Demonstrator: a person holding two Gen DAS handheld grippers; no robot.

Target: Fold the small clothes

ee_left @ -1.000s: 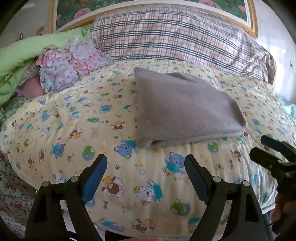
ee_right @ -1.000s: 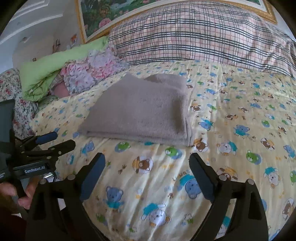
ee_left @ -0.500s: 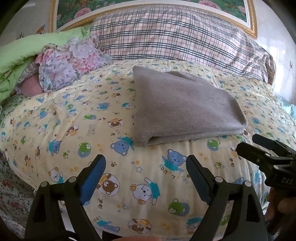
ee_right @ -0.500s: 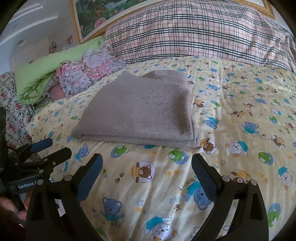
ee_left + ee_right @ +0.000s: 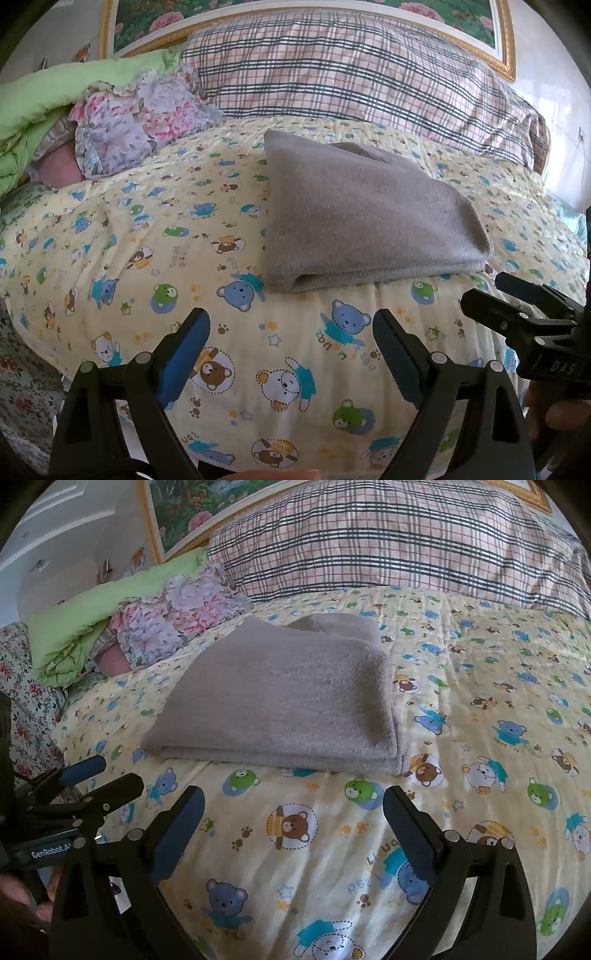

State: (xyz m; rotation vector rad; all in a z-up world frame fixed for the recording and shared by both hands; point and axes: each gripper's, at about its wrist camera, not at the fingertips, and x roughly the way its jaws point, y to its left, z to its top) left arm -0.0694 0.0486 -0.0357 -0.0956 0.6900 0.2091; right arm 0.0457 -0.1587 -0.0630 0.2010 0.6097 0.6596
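Observation:
A grey garment (image 5: pixel 365 218) lies folded into a thick rectangle on the yellow bear-print bedspread (image 5: pixel 155 258); its layered edge faces me. The right wrist view shows the same grey garment (image 5: pixel 280 698) in the middle of the bed. My left gripper (image 5: pixel 291 332) hovers open over the bedspread, a short way in front of the garment's near edge, nothing between its fingers. My right gripper (image 5: pixel 293 812) is open too, just short of the garment's near edge. Each gripper appears at the side of the other's view: the right gripper (image 5: pixel 517 299) and the left gripper (image 5: pixel 99 779).
A plaid pillow (image 5: pixel 351 74) runs along the headboard behind the garment. A floral cloth bundle (image 5: pixel 140 122) and a green quilt (image 5: pixel 44 107) are piled at the far left. A framed flower picture (image 5: pixel 480 22) hangs above. The bed's edge drops off near the grippers.
Both grippers have edged forward toward the folded garment, which looms slightly larger. They stay open; the garment has not moved.

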